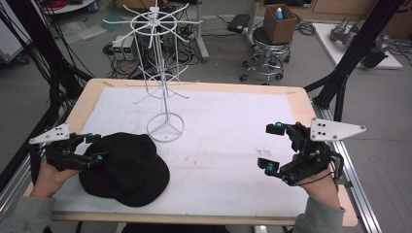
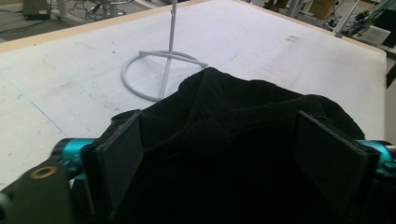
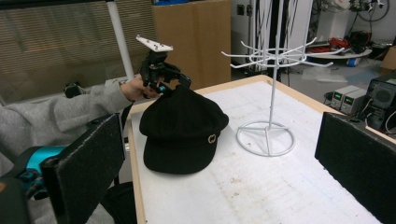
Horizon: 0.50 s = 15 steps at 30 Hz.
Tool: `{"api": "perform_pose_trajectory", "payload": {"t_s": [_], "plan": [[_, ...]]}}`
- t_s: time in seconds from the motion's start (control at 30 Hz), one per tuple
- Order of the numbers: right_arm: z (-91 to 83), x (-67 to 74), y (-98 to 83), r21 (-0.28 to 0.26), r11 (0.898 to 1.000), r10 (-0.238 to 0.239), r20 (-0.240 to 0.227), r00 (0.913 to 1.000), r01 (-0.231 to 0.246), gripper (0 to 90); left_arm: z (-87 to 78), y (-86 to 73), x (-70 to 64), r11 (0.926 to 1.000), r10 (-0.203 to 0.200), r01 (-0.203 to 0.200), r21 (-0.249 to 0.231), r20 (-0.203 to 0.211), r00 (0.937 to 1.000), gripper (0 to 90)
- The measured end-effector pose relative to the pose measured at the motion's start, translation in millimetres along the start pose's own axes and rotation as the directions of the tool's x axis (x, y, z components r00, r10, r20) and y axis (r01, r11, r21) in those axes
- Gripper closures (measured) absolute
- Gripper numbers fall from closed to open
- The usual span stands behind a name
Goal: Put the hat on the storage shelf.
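Observation:
A black cap point(image 1: 128, 170) with a small gold emblem lies on the white mat at the near left of the table. My left gripper point(image 1: 94, 147) is at the cap's back edge. In the left gripper view the black fabric point(image 2: 233, 116) bulges up between the two wide-set pads, so the left gripper point(image 2: 219, 140) is open around it. From the right gripper view, the cap point(image 3: 182, 126) and the left gripper point(image 3: 173, 84) are across the table. My right gripper point(image 1: 273, 147) hovers open and empty at the near right, and its own view shows its jaws point(image 3: 219, 158) far apart.
A white wire display stand point(image 1: 163, 87) with hooked arms stands on a ring base just beyond the cap, also in the left gripper view point(image 2: 128, 79) and the right gripper view point(image 3: 270, 93). A stool with a cardboard box point(image 1: 279, 24) and cables lie on the floor behind the table.

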State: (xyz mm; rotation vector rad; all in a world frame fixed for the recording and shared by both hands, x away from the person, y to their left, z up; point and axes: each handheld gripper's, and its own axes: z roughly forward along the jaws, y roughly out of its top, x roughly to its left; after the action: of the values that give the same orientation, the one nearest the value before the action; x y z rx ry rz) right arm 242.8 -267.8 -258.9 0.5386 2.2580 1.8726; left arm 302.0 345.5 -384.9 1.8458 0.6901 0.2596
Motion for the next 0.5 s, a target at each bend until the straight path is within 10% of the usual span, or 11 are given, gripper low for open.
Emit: {"api": "perform_pose_trajectory", "payload": {"t_s": [0.5], "plan": [[13.1, -1.0, -0.7, 0.034, 0.999, 0.005, -0.009, 0.9999, -0.005, 0.7, -6.0, -9.1, 11.6, 0.9977, -0.042, 0.039, 0.055, 0.045, 0.9981, 61.2]]}}
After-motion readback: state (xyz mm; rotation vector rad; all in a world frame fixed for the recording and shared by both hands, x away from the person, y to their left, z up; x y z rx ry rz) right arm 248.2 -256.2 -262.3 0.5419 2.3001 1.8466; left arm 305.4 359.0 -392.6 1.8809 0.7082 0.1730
